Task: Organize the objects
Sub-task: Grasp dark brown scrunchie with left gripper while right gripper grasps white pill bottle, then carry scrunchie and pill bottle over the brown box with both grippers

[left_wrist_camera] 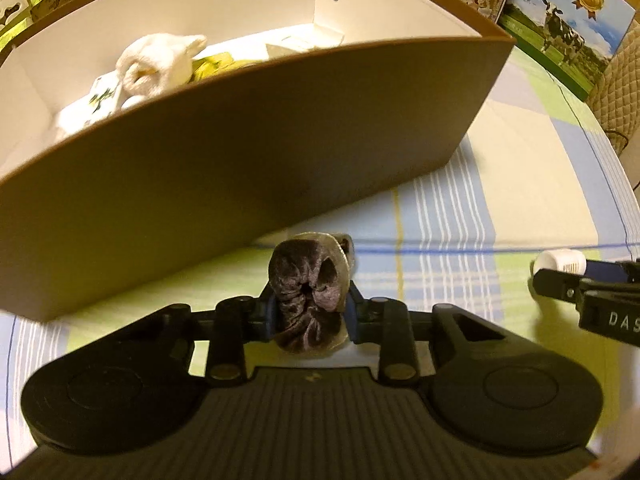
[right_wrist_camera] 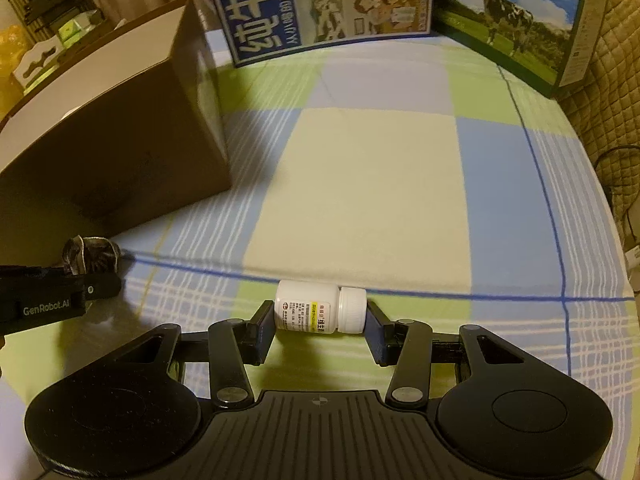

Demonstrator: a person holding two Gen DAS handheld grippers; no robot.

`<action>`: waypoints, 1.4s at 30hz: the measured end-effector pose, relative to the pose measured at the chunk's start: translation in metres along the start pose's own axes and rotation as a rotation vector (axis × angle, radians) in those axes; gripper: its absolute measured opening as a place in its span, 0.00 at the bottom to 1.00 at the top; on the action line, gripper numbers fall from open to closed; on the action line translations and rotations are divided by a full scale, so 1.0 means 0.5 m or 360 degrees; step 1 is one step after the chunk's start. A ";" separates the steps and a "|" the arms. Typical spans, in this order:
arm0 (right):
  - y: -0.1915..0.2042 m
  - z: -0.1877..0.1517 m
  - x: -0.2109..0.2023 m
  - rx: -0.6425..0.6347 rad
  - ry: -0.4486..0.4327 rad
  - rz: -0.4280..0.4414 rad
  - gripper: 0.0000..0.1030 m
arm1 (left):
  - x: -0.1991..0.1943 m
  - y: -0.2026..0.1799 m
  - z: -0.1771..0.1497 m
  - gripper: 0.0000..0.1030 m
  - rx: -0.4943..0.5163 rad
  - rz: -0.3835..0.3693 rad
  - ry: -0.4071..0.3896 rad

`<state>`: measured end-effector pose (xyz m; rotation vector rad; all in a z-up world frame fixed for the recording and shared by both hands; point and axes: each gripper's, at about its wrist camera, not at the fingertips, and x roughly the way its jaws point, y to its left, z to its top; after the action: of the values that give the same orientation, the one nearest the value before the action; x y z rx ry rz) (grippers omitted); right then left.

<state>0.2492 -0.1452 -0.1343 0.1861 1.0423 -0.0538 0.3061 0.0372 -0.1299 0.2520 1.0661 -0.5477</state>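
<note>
My left gripper (left_wrist_camera: 311,312) is shut on a dark velvet scrunchie (left_wrist_camera: 310,280), held just in front of the brown box's (left_wrist_camera: 240,152) near wall. Inside the box lie a rolled white cloth (left_wrist_camera: 156,62) and a yellow-green printed item (left_wrist_camera: 212,65). A white pill bottle (right_wrist_camera: 320,307) lies sideways between my right gripper's (right_wrist_camera: 320,322) blue pads, cap to the right, with the gripper shut on it low over the checked cloth (right_wrist_camera: 360,184). The bottle (left_wrist_camera: 558,265) and right gripper (left_wrist_camera: 568,284) also show at the left wrist view's right edge. The scrunchie (right_wrist_camera: 90,254) and left gripper (right_wrist_camera: 80,288) appear at far left in the right wrist view.
The brown box (right_wrist_camera: 120,128) stands to the left on the checked cloth. Milk cartons with cow pictures (right_wrist_camera: 512,20) and a blue carton (right_wrist_camera: 320,4) line the far side. A quilted cushion (right_wrist_camera: 608,92) borders the right edge. Shelves with boxes (right_wrist_camera: 52,32) stand beyond the box.
</note>
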 end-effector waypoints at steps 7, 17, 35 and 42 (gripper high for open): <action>0.028 -0.031 -0.027 -0.0043 0.0029 0.0054 0.43 | -0.039 0.023 -0.058 0.25 -0.0021 -0.0024 0.0050; 0.080 -0.061 -0.082 -0.0139 0.0011 0.0141 0.43 | -0.116 0.058 -0.130 0.25 -0.0075 -0.0057 0.0060; 0.186 -0.031 -0.152 -0.0302 -0.0119 0.0245 0.43 | -0.276 0.161 -0.115 0.25 -0.0257 -0.0063 -0.0215; 0.223 0.013 -0.173 -0.0325 -0.0184 0.0331 0.43 | -0.335 0.193 -0.082 0.25 -0.0275 -0.0058 -0.0370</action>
<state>0.2261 -0.0405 -0.0423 0.1034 0.9020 0.2270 0.2656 0.1872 -0.0078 0.0159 0.8868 -0.5009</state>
